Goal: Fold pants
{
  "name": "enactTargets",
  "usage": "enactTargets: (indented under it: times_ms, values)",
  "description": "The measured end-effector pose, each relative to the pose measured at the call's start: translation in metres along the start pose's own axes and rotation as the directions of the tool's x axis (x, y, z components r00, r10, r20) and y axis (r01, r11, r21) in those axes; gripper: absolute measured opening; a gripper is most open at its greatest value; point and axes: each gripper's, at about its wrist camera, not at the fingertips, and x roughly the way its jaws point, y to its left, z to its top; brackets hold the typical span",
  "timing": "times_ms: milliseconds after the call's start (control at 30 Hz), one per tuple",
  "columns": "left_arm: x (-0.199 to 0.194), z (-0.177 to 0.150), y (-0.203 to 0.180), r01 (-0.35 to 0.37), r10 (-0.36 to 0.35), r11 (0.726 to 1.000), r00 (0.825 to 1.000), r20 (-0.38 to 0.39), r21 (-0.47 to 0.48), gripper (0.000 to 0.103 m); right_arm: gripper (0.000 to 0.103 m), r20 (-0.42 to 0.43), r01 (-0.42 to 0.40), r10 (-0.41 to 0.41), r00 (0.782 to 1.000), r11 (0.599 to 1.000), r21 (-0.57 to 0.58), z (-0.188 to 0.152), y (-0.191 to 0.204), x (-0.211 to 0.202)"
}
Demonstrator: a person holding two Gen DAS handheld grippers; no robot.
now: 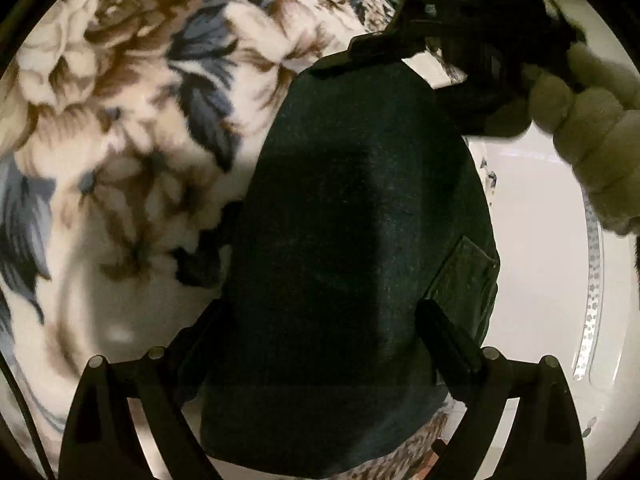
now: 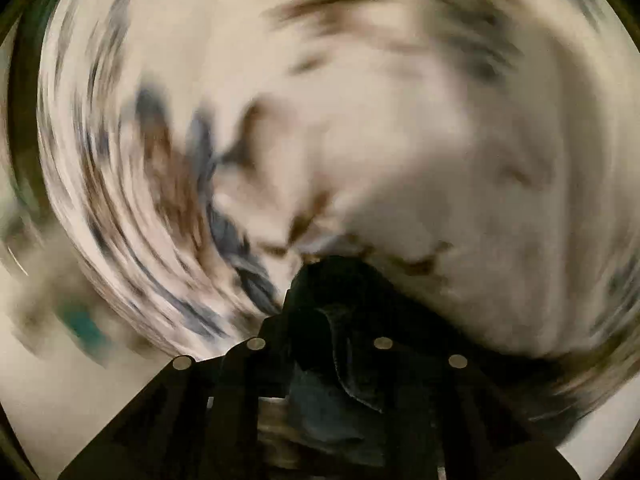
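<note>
A fleecy blanket [image 1: 120, 128] printed with brown and blue flowers covers the surface. The left gripper [image 1: 320, 340] has its fingers spread wide around a hanging panel of the dark pants [image 1: 352, 240] — whether they pinch the cloth cannot be told. At the far end the right gripper [image 2: 324, 308], in a white-gloved hand [image 1: 580, 112], is clamped on a bunched fold of the pants — its own view is badly blurred
</note>
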Motion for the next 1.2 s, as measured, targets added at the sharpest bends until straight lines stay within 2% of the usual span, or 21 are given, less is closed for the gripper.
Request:
enactTargets:
  times_ms: [67,133,167,233,267,333,367,400,500,567,633,733,833,900,933,967,1000,1033,1133,1167,1200]
  values:
    - [-0.001,-0.003,0.003,0.010,-0.010,1.000,1.000,-0.007,0.004,0.095,0.021,-0.021,-0.103,0.104,0.994,0.993,0.053,-0.001,-0.015,0.005]
    - [0.005,0.004,0.004,0.016,-0.016,1.000,1.000,-0.013,0.006,0.095,0.025,-0.013,-0.094,0.094,0.995,0.996,-0.001,-0.004,-0.011,0.003]
    - [0.004,0.005,0.003,0.017,-0.017,1.000,1.000,-0.020,0.006,0.095,0.030,0.001,-0.053,0.053,0.999,0.994,-0.091,-0.008,0.001,-0.003]
    - [-0.001,0.009,0.004,0.021,-0.021,1.000,0.999,-0.035,0.001,0.095,0.070,0.107,0.051,-0.024,0.994,0.965,-0.258,-0.022,0.024,-0.026]
    - [-0.003,0.014,0.003,0.022,-0.023,1.000,0.999,-0.041,-0.009,0.098,0.076,0.185,0.104,-0.043,0.982,0.937,-0.333,-0.033,0.034,-0.043]
    - [-0.019,0.023,0.001,0.020,-0.020,1.000,1.000,0.014,-0.021,0.101,0.078,0.311,0.171,-0.043,0.949,0.902,-0.396,-0.056,0.039,-0.074]
    - [-0.029,0.026,-0.002,0.031,-0.030,0.999,0.999,0.044,-0.020,0.101,0.078,0.376,0.207,-0.044,0.925,0.891,-0.405,-0.069,0.035,-0.090]
    - [-0.035,0.027,-0.003,0.040,-0.038,0.999,0.998,0.057,-0.021,0.101,0.082,0.457,0.235,-0.023,0.889,0.880,-0.413,-0.089,0.025,-0.109]
    - [-0.042,0.041,-0.011,0.066,-0.065,0.998,0.996,0.068,-0.023,0.101,0.090,0.586,0.253,0.033,0.810,0.881,-0.399,-0.126,-0.017,-0.147]
    - [-0.036,0.048,-0.017,0.034,-0.033,0.999,0.998,0.044,-0.010,0.101,0.092,0.628,0.262,0.002,0.778,0.908,-0.327,-0.151,-0.064,-0.164]
    - [-0.026,0.052,-0.022,-0.005,0.004,1.000,1.000,0.006,0.008,0.101,0.092,0.631,0.188,-0.008,0.776,0.957,-0.220,-0.174,-0.126,-0.162]
    - [-0.011,0.055,-0.022,-0.038,0.038,0.999,0.999,-0.038,0.015,0.101,0.092,0.597,0.001,0.034,0.802,0.998,-0.059,-0.191,-0.217,-0.138]
    - [-0.002,0.050,-0.020,-0.062,0.063,0.998,0.995,-0.071,0.021,0.101,0.092,0.555,-0.207,0.171,0.814,0.978,0.003,-0.193,-0.277,-0.093]
    - [0.002,0.049,-0.018,-0.065,0.067,0.998,0.994,-0.091,0.020,0.101,0.092,0.525,-0.311,0.269,0.807,0.950,-0.009,-0.188,-0.299,-0.065]
    - [0.005,0.047,-0.015,-0.071,0.073,0.997,0.992,-0.107,0.021,0.101,0.092,0.505,-0.371,0.336,0.795,0.928,-0.034,-0.183,-0.306,-0.051]
    - [0.009,0.047,-0.013,-0.072,0.075,0.997,0.989,-0.125,0.024,0.101,0.092,0.498,-0.428,0.400,0.770,0.901,-0.062,-0.178,-0.312,-0.041]
    - [0.011,0.046,-0.010,-0.070,0.072,0.997,0.988,-0.136,0.024,0.101,0.093,0.495,-0.460,0.435,0.752,0.885,-0.079,-0.175,-0.312,-0.032]
    - [0.014,0.046,-0.004,-0.057,0.058,0.998,0.988,-0.147,0.011,0.102,0.094,0.489,-0.505,0.488,0.723,0.856,-0.108,-0.169,-0.315,-0.024]
    - [0.015,0.046,0.003,-0.023,0.021,1.000,0.984,-0.179,-0.010,0.103,0.094,0.460,-0.586,0.587,0.666,0.794,-0.163,-0.165,-0.313,-0.016]
    - [0.014,0.047,0.003,-0.019,0.017,1.000,0.983,-0.185,-0.010,0.103,0.092,0.425,-0.626,0.643,0.636,0.753,-0.202,-0.166,-0.305,-0.013]
    - [0.014,0.046,0.003,-0.013,0.012,1.000,0.981,-0.192,-0.005,0.103,0.090,0.379,-0.671,0.710,0.594,0.697,-0.252,-0.170,-0.297,-0.014]
